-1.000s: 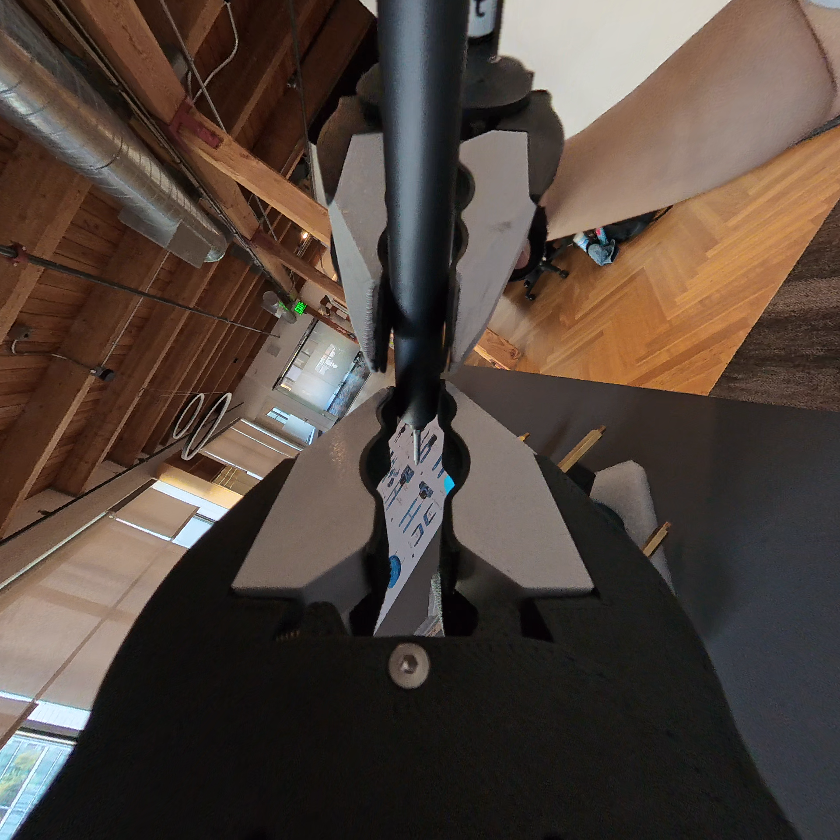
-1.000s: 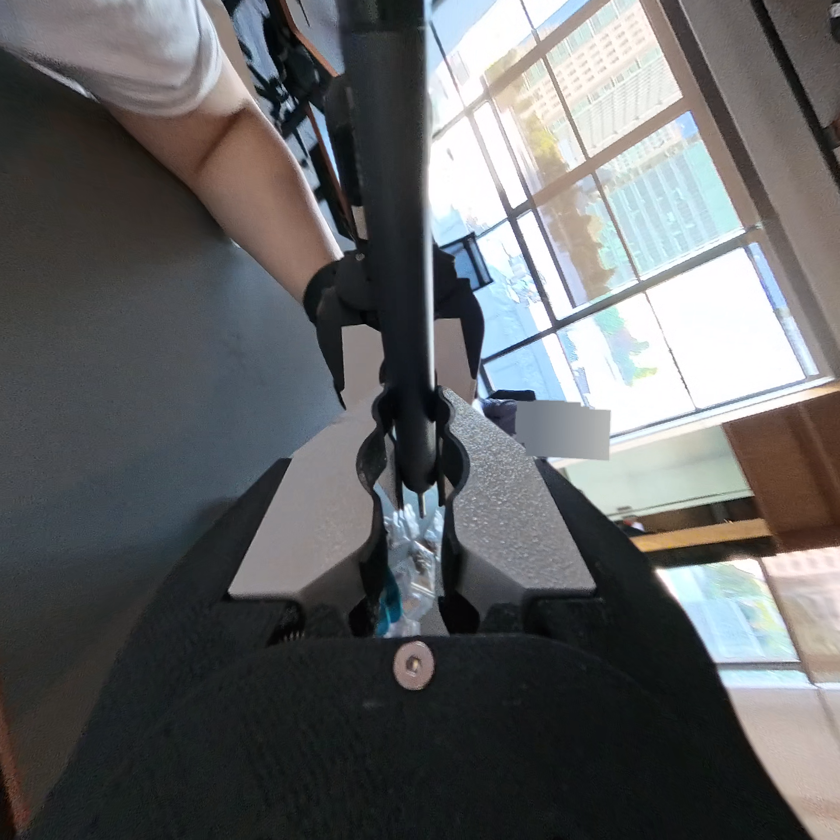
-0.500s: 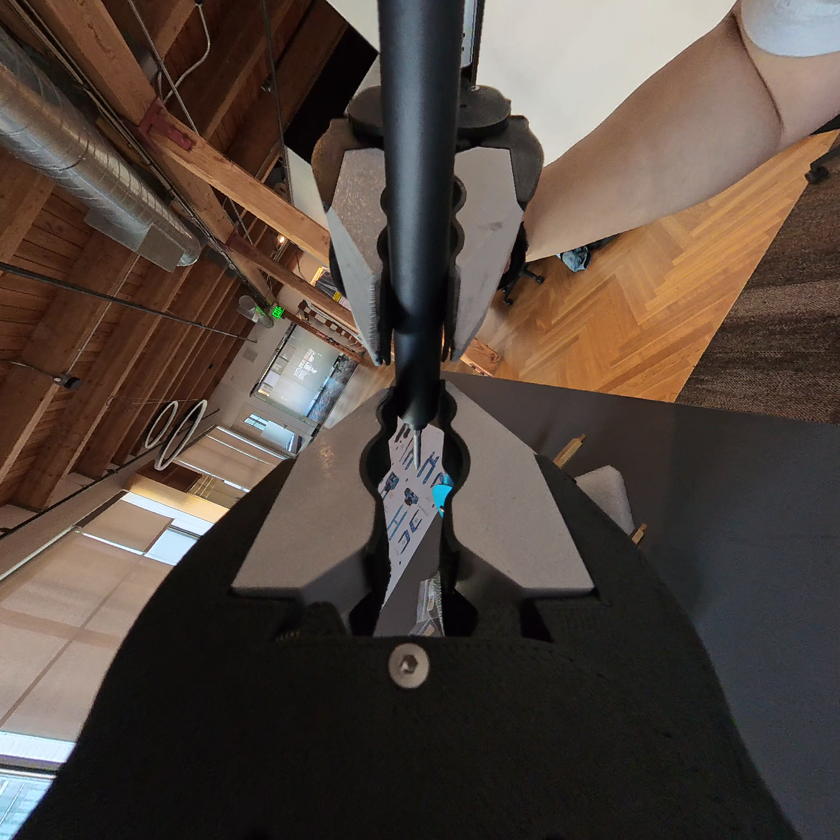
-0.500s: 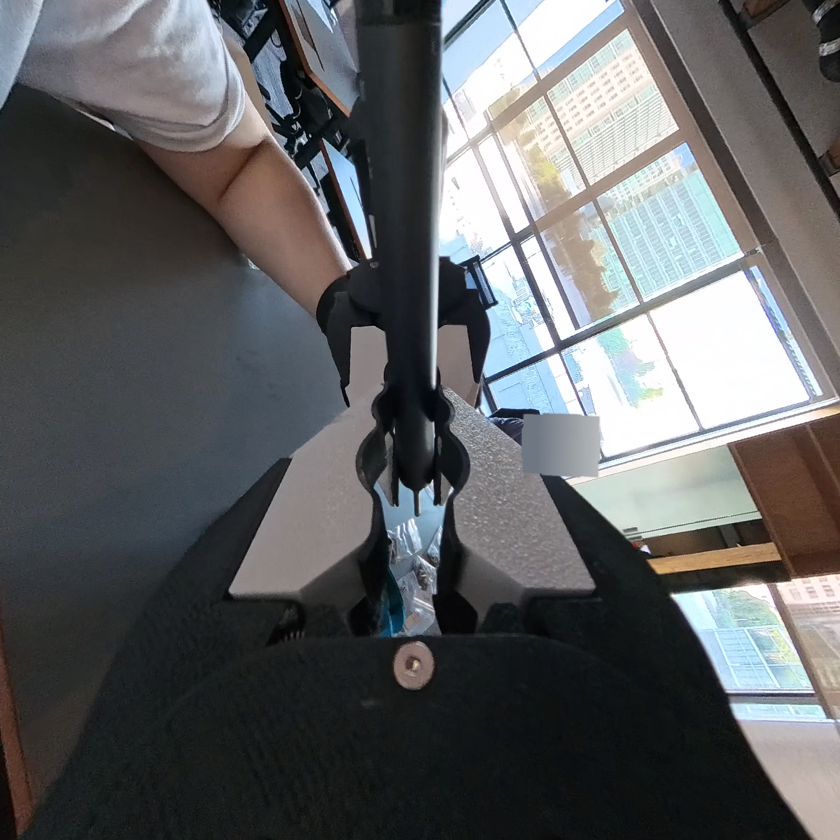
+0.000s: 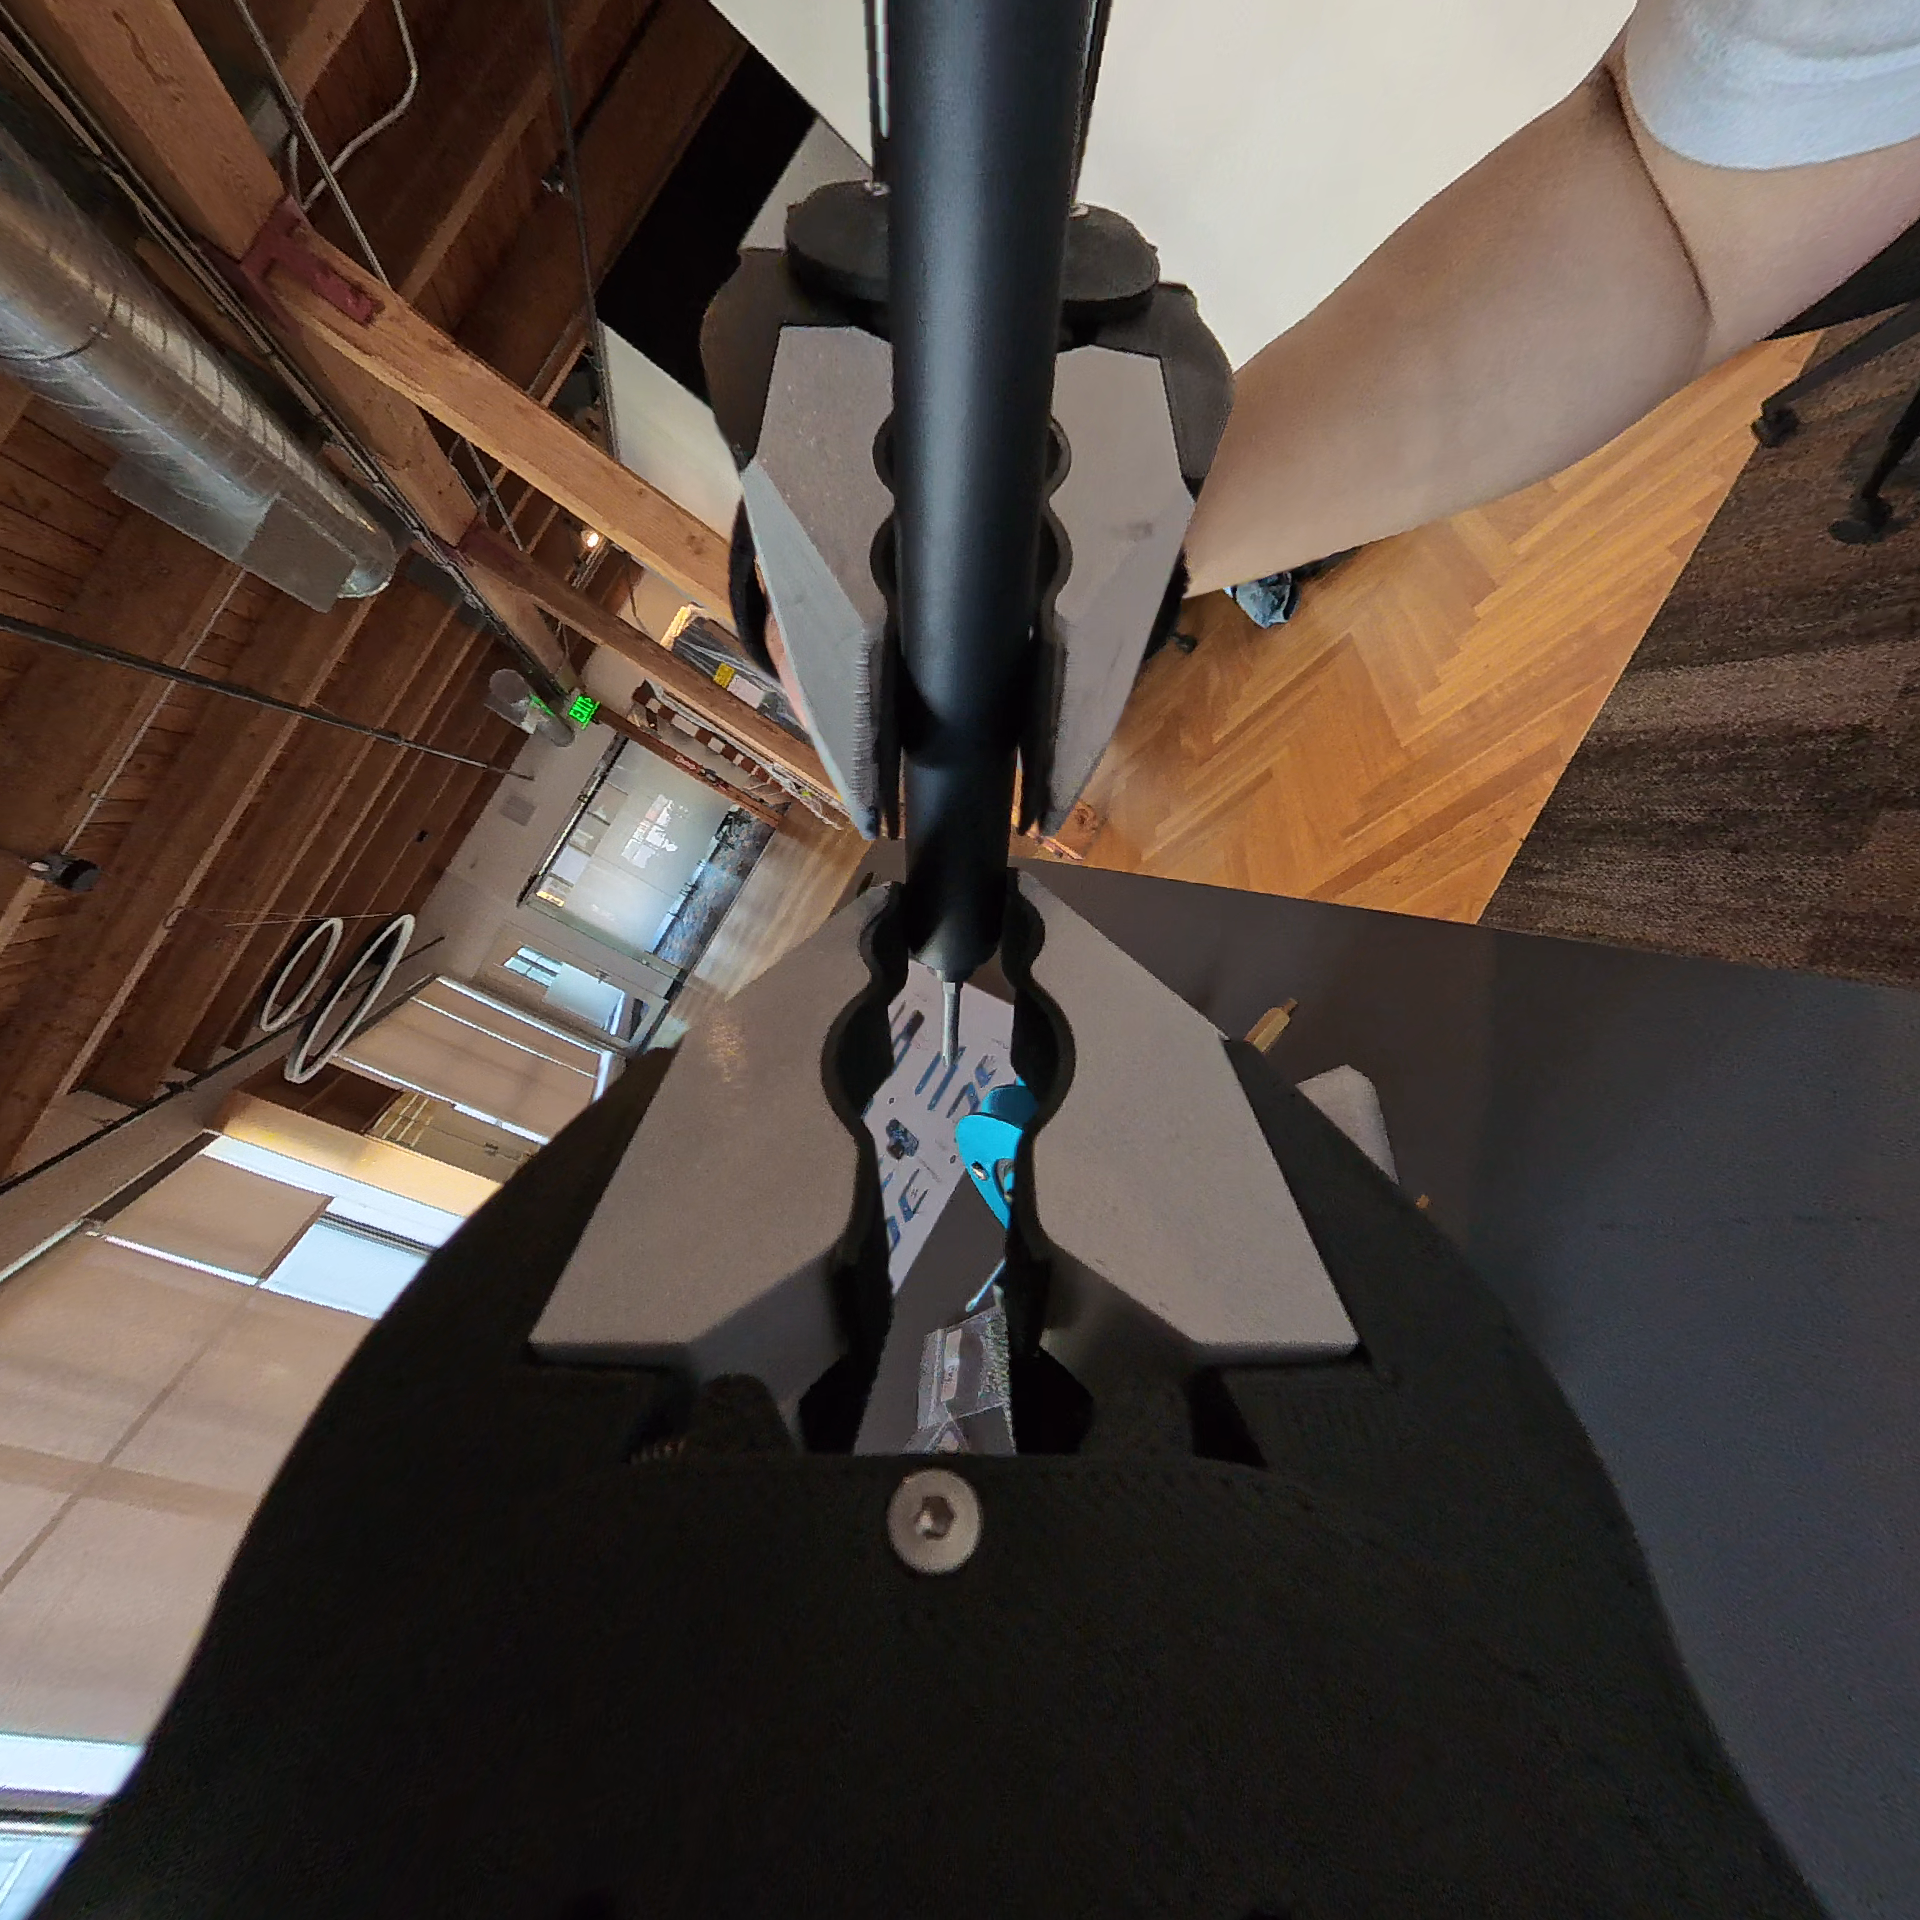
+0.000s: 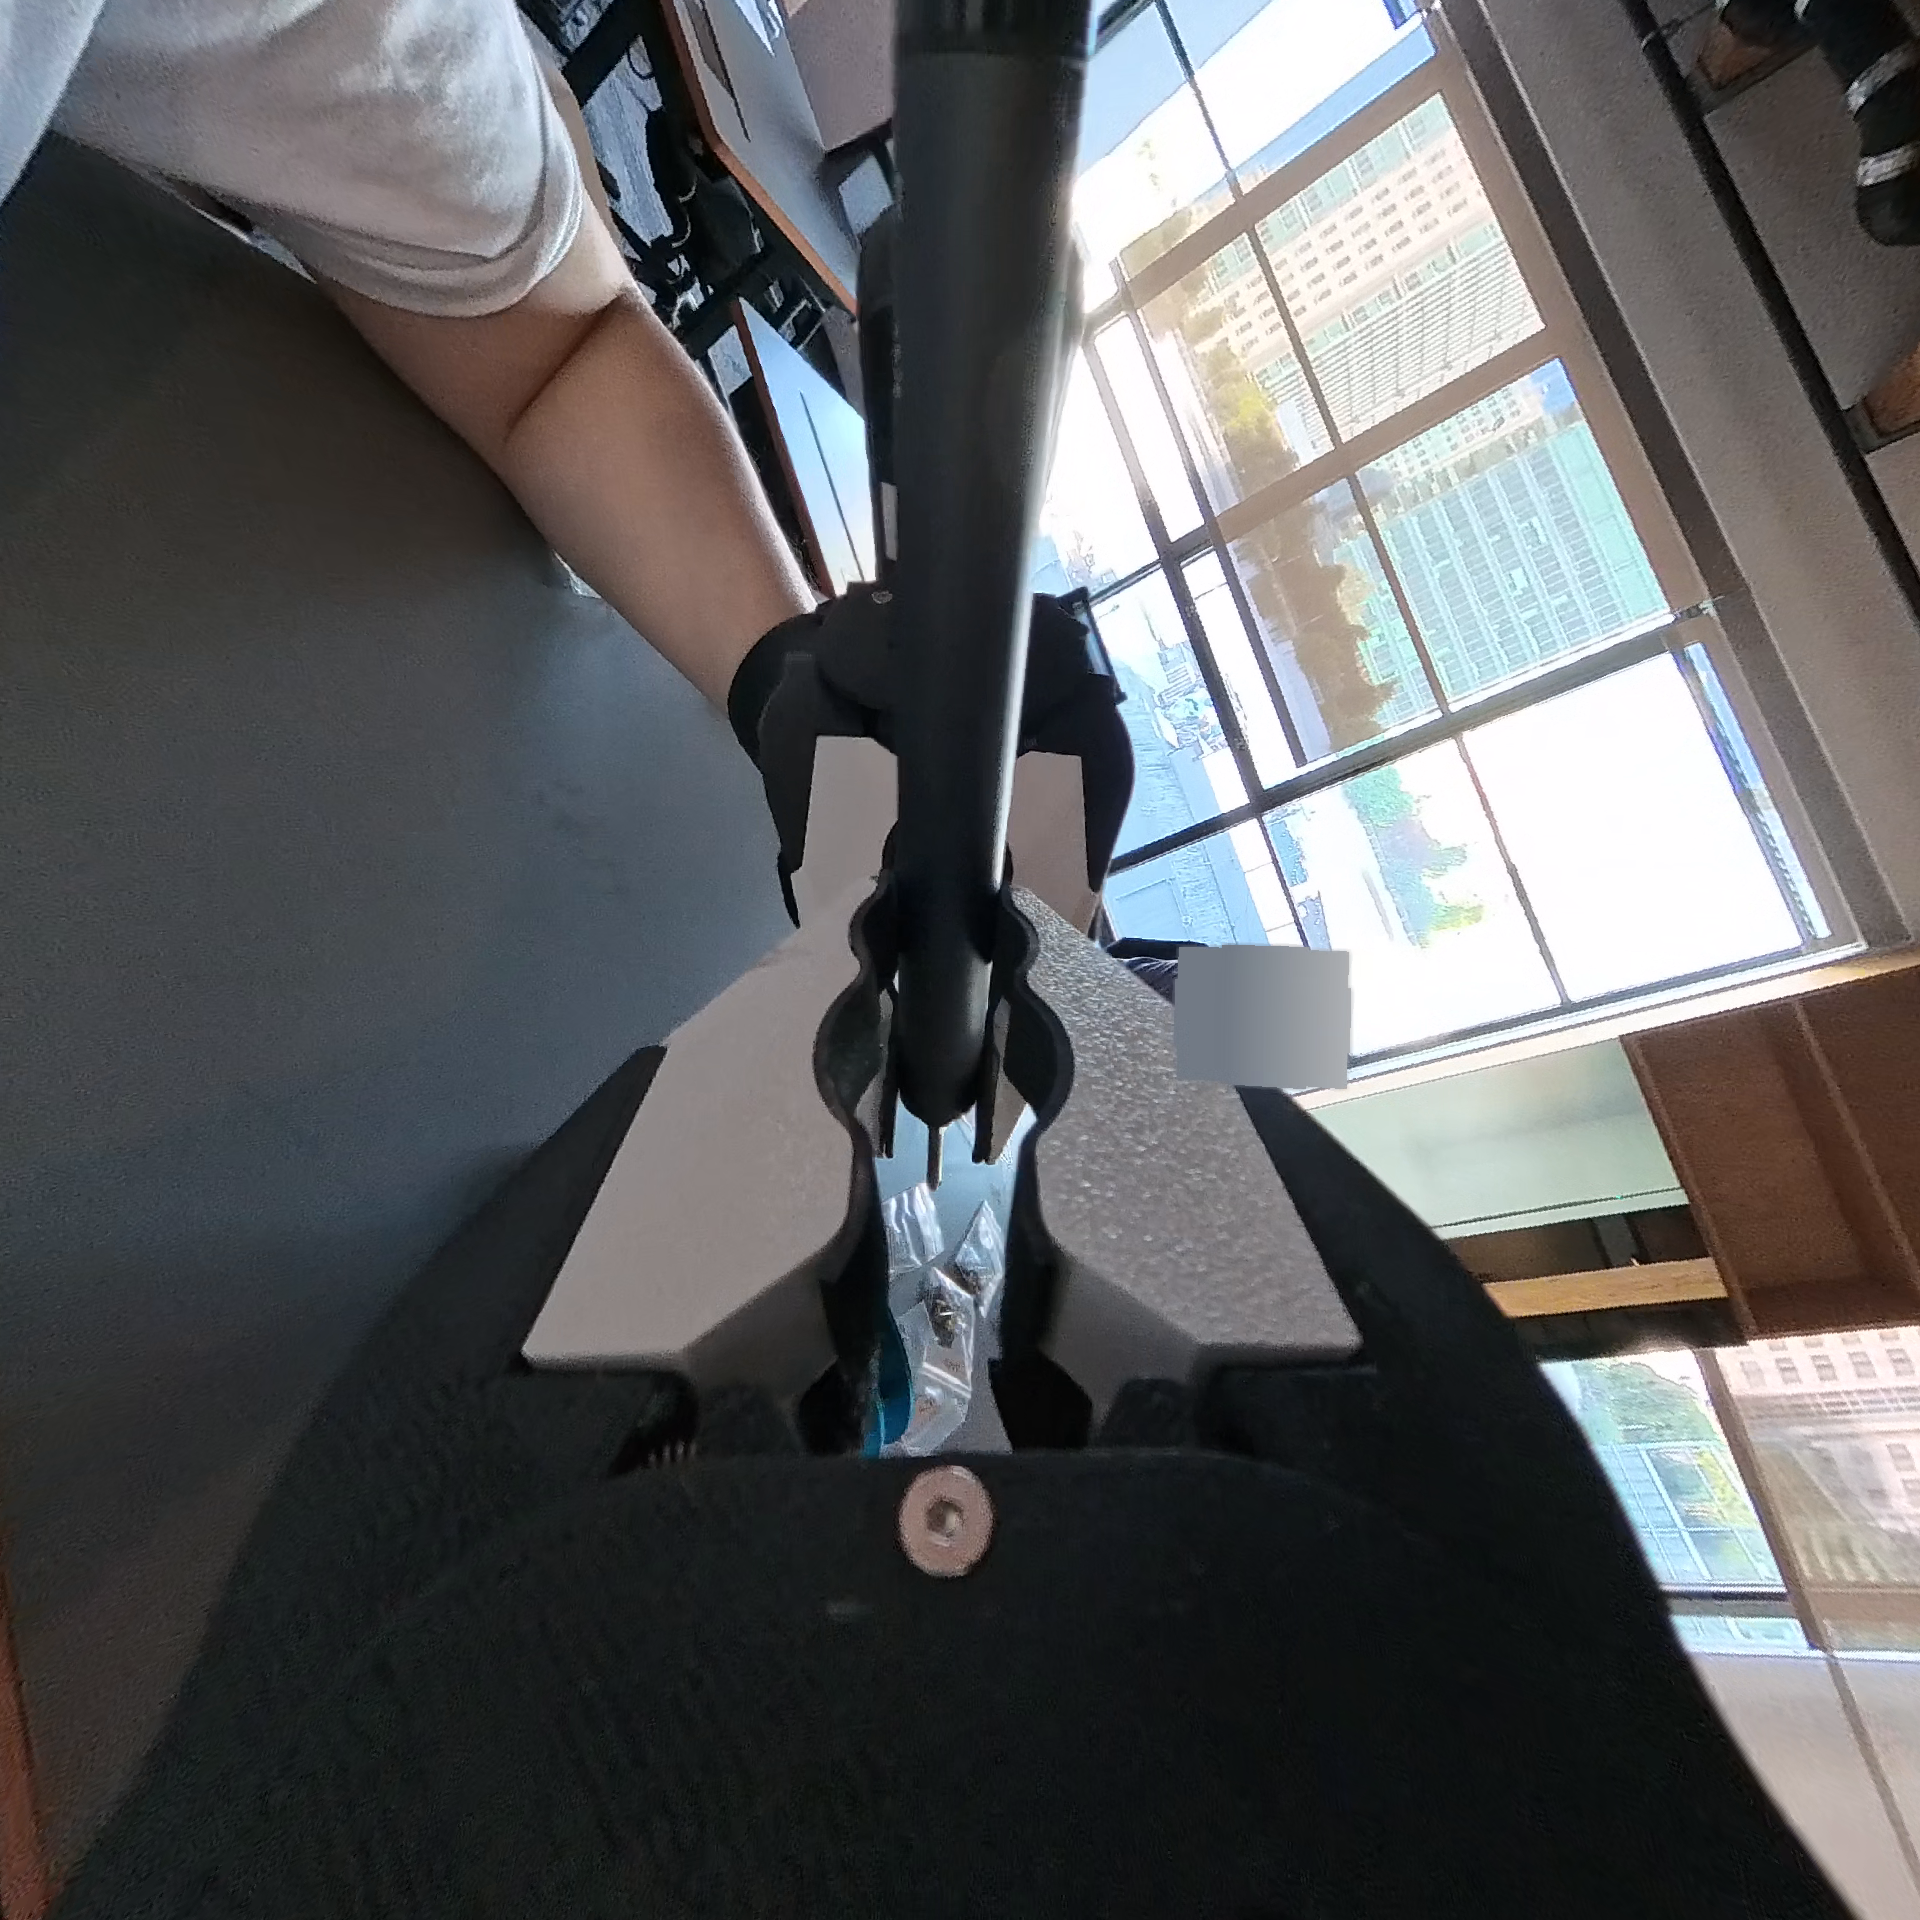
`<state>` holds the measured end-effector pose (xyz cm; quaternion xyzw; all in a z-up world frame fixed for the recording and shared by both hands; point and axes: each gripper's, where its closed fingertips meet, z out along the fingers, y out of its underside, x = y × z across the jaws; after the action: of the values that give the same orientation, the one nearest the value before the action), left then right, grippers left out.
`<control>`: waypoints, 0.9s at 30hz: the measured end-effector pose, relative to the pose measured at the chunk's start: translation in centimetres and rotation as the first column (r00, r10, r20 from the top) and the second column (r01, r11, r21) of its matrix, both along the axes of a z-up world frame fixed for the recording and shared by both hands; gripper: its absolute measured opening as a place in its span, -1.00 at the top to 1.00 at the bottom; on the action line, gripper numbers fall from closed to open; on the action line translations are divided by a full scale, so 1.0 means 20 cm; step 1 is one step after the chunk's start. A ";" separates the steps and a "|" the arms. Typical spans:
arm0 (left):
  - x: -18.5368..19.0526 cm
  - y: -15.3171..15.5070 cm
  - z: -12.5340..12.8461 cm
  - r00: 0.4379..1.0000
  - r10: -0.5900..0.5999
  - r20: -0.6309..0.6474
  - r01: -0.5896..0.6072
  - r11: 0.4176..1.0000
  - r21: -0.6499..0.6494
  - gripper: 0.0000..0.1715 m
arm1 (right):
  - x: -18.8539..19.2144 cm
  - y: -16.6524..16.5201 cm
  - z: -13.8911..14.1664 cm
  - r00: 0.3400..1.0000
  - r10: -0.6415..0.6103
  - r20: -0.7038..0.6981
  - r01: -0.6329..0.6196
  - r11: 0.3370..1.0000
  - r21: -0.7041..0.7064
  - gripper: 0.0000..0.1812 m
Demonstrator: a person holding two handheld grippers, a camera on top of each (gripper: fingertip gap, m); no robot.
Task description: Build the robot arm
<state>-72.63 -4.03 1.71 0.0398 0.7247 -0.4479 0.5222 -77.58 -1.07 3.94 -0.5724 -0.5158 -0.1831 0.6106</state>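
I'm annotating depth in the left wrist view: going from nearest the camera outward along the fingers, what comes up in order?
clear plastic bag → blue part → metal tip of the black tool → right gripper clamped on the tool.

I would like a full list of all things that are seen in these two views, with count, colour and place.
black tool: one, black with metal tip, clamped by both grippers
printed sheet: one, white with blue marks, on the table
blue part: one, by the sheet
plastic bags: several, clear, small hardware inside, on the table
brass standoff: at least one, on the table
foam block: one, white, on the table
table: one, dark grey
left gripper: grey fingers, shut on the tool
right gripper: grey fingers, shut on the tool
arm: bare, white sleeve
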 end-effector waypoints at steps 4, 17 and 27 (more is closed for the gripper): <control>-0.01 -0.01 0.00 1.000 -0.007 -0.008 0.007 1.000 -0.003 0.82 | 0.00 -0.01 0.01 1.000 -0.003 -0.011 0.003 1.000 0.007 0.83; 0.02 0.03 0.02 0.998 -0.005 -0.069 0.003 0.999 -0.033 0.83 | 0.03 0.02 0.04 0.994 -0.011 -0.108 0.009 1.000 -0.015 0.84; 0.09 0.12 0.04 0.963 -0.126 -0.239 0.085 0.981 -0.176 0.82 | 0.16 0.14 0.10 0.890 -0.115 -0.440 0.091 0.993 -0.075 0.83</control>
<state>-70.84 -1.67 2.44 -0.0213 0.7419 -0.5347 0.4040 -74.43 1.69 5.99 -0.6414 -0.3364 -0.0664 0.6863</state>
